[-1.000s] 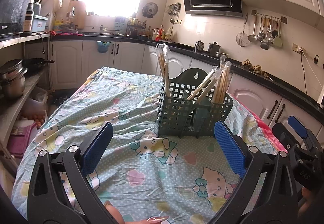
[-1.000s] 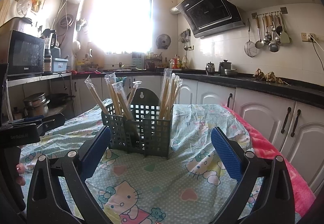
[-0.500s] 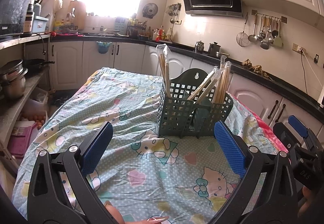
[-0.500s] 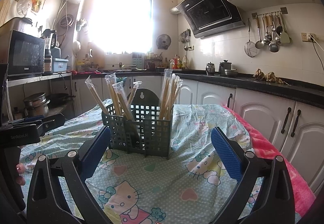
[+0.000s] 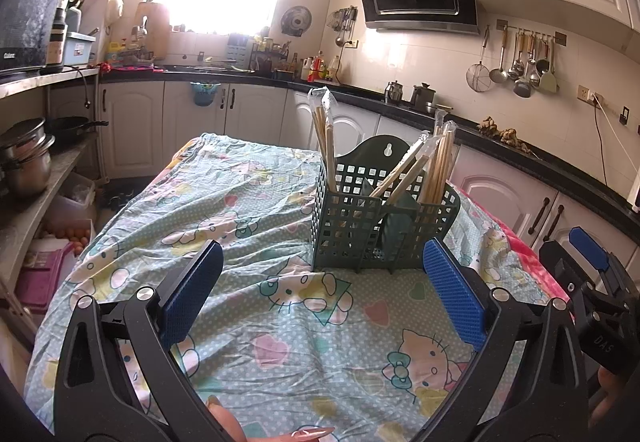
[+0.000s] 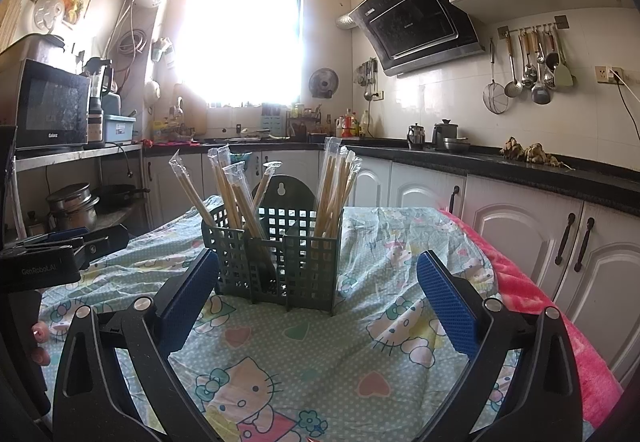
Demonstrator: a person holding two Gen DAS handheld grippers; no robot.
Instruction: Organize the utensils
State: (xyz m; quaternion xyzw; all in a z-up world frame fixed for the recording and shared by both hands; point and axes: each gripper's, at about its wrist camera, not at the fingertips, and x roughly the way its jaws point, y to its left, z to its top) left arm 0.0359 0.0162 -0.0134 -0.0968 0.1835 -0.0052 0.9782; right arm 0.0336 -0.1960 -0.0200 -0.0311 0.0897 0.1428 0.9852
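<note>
A dark green plastic utensil basket (image 5: 380, 218) stands upright on the table, also in the right wrist view (image 6: 280, 254). Several wrapped wooden chopsticks (image 5: 436, 166) stand in its compartments, leaning outward (image 6: 334, 190). My left gripper (image 5: 320, 298) is open and empty, a short way in front of the basket. My right gripper (image 6: 318, 298) is open and empty, also just in front of the basket, from the other side. Each gripper shows at the edge of the other's view.
The table wears a light green cartoon-cat cloth (image 5: 240, 210) over a pink blanket (image 6: 532, 306). White cabinets with a black counter (image 6: 520, 166) run behind and to the right. A shelf with pots (image 5: 24, 162) stands to the left.
</note>
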